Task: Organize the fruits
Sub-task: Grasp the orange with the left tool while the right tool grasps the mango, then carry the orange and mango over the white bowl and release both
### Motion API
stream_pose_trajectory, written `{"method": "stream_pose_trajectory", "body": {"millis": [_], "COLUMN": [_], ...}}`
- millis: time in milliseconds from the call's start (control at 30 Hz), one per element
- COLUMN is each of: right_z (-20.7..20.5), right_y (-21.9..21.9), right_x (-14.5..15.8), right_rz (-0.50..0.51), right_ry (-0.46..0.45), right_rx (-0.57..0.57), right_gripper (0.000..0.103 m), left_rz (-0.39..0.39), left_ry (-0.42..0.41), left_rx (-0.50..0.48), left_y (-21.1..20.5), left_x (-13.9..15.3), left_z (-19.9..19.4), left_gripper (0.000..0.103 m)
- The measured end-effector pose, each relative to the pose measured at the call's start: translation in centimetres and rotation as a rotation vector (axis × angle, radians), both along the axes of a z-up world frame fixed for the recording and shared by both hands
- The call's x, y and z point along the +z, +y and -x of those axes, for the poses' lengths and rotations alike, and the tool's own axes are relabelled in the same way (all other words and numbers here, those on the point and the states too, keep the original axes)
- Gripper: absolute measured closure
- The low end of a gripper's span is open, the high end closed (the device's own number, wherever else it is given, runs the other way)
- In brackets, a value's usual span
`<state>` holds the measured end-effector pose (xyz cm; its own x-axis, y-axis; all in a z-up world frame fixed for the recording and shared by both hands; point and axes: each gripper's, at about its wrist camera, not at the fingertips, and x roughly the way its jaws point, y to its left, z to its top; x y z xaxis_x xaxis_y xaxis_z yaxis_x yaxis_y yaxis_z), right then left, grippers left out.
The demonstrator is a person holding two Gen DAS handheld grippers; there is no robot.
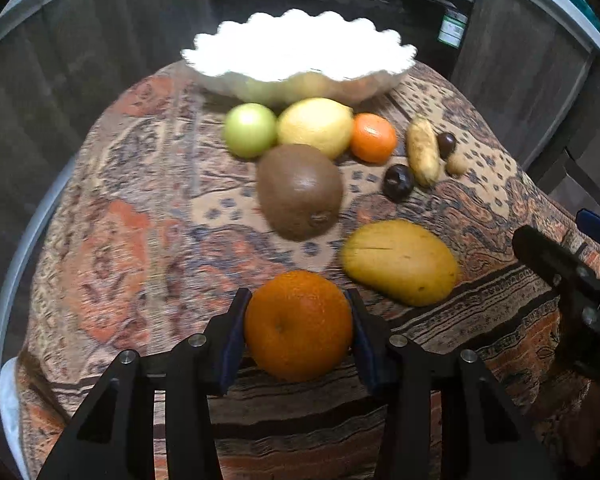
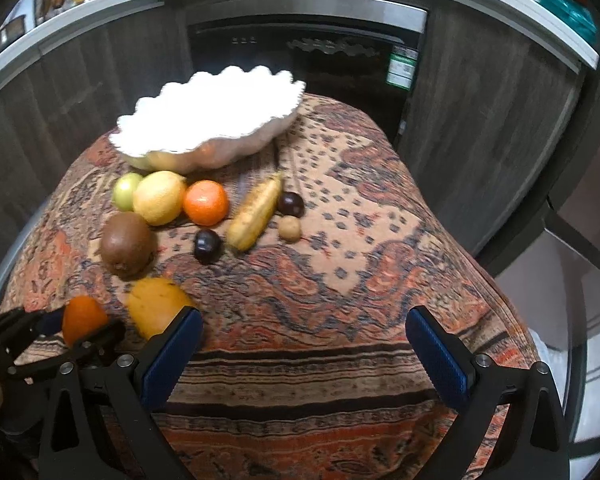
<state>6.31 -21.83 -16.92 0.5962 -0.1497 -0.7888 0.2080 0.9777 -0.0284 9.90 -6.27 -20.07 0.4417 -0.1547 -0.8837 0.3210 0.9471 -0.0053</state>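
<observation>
The left gripper [image 1: 298,326] has its jaws closed on the big orange [image 1: 298,326], a blue pad [image 1: 236,336] touching each side, near the front of the cloth-covered counter [image 1: 120,240]. The right gripper [image 2: 304,344] stands with jaws wide and nothing between them, over bare cloth.

Just beyond the orange lies a mango [image 1: 400,262], with a kiwi [image 1: 300,192] to its left. Farther back, in a row: a green apple [image 1: 250,130], a lemon [image 1: 316,126], a small orange [image 1: 373,137] and a banana [image 1: 423,151]. 2 dark plums [image 1: 398,182] and a small tan fruit [image 1: 456,165] sit around the banana. Behind the row, touching none I can tell, stands a white scalloped bowl [image 1: 360,84]; its inside is glared out.
</observation>
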Motion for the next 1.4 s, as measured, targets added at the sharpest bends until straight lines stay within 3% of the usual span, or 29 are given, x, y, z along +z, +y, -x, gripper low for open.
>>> {"method": "stream_pose_trajectory", "body": {"millis": [267, 467, 800, 933, 1200, 1400], "right_z": [-2.3, -4.7, -6.0, -6.1, -5.7, -5.3], "right_y": [3.8, 5.8, 7.2, 7.3, 7.3, 7.2], "right_x": [-0.3, -2.3, -4.7, -6.0, -5.7, -4.7], "right_rz": [-0.011, -0.011, -0.010, -0.025, -0.046, -0.066], "right_ry": [0.014, 0.079, 0.147, 0.194, 0.185, 0.167], "right_rx": [0.173, 0.278, 0.342, 0.357, 0.373, 0.367], "right_gripper": [0.000, 0.002, 0.022, 0.038, 0.050, 0.052], "left_rz": [-0.008, -0.025, -0.018, -0.020, -0.021, -0.014], "left_ry": [-0.012, -0.008, 0.013, 0.010, -0.003, -0.014], "left_rx": [0.113, 0.186, 0.206, 0.207, 0.204, 0.200], "left_y": [3.9, 6.3, 7.1, 7.1, 6.9, 6.7], "left_x": [0.7, 0.5, 0.1, 0.2, 0.7, 1.3], "left_z": [0.2, -0.1, -0.2, -0.2, -0.1, 0.0], "left_gripper": [0.058, 0.057, 0.058, 0.057, 0.057, 0.057]}}
